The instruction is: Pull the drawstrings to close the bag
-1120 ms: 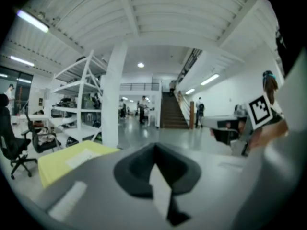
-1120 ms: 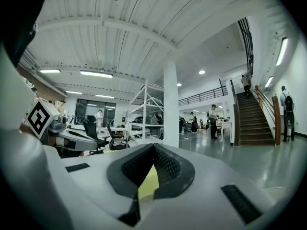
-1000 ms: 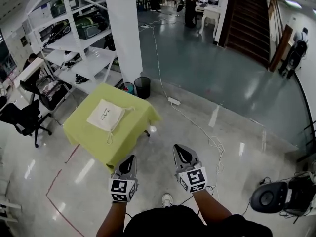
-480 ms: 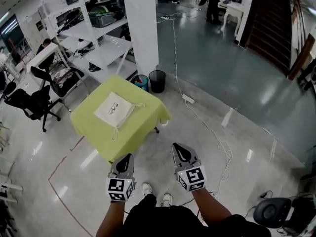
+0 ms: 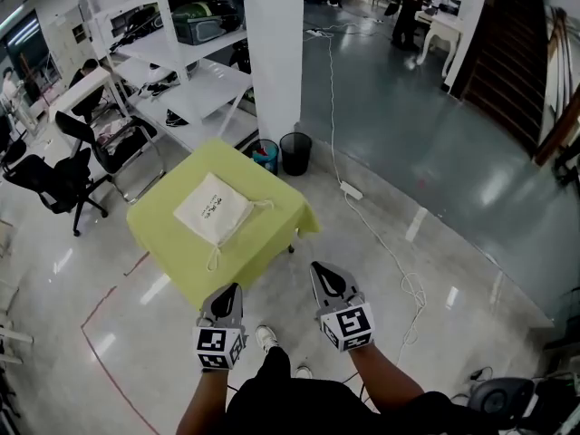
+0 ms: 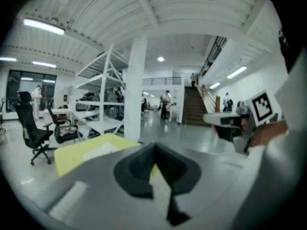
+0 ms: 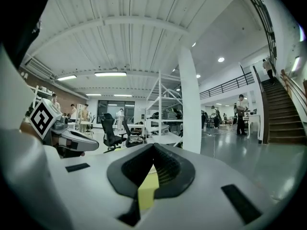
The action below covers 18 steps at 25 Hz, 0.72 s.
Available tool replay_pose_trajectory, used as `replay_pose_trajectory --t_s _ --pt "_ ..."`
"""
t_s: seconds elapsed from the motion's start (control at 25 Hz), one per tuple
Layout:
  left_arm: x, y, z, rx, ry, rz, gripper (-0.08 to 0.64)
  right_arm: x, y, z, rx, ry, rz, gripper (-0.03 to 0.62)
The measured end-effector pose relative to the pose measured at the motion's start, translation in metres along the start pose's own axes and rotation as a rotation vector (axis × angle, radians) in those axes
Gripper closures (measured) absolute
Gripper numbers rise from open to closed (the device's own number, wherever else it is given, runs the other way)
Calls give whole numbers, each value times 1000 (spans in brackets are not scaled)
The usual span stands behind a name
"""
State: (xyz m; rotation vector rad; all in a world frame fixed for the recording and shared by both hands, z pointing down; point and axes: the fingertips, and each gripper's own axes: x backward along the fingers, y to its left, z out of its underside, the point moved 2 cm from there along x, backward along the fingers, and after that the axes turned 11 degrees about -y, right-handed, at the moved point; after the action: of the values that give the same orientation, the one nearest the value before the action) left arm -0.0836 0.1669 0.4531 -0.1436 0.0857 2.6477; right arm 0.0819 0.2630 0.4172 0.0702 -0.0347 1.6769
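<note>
A white drawstring bag lies flat on a small table with a yellow-green cloth, its cords trailing toward the table's near edge and right side. My left gripper hangs shut and empty just short of the table's near corner. Beside it, my right gripper is also shut and empty, over the bare floor right of the table. In the left gripper view the table and the bag show low ahead past the closed jaws. The right gripper view shows only a sliver of the yellow cloth between its jaws.
A white pillar stands behind the table with two bins at its foot. White shelving and black office chairs fill the left. A white cable snakes over the glossy floor on the right. People stand far back.
The view has closed in on the table, which now sits nearer and more central. Both grippers have stayed shut, held side by side in front of me.
</note>
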Motion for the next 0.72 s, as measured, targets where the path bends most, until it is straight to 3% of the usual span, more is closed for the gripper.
replay_pose_trajectory --t_s 0.48,0.72 --pt "-50 90 12 71 41 -53 555 -113 4 25 8 59 -56 592" --pt "-61 126 13 63 50 -59 555 -155 9 32 41 91 -76 592"
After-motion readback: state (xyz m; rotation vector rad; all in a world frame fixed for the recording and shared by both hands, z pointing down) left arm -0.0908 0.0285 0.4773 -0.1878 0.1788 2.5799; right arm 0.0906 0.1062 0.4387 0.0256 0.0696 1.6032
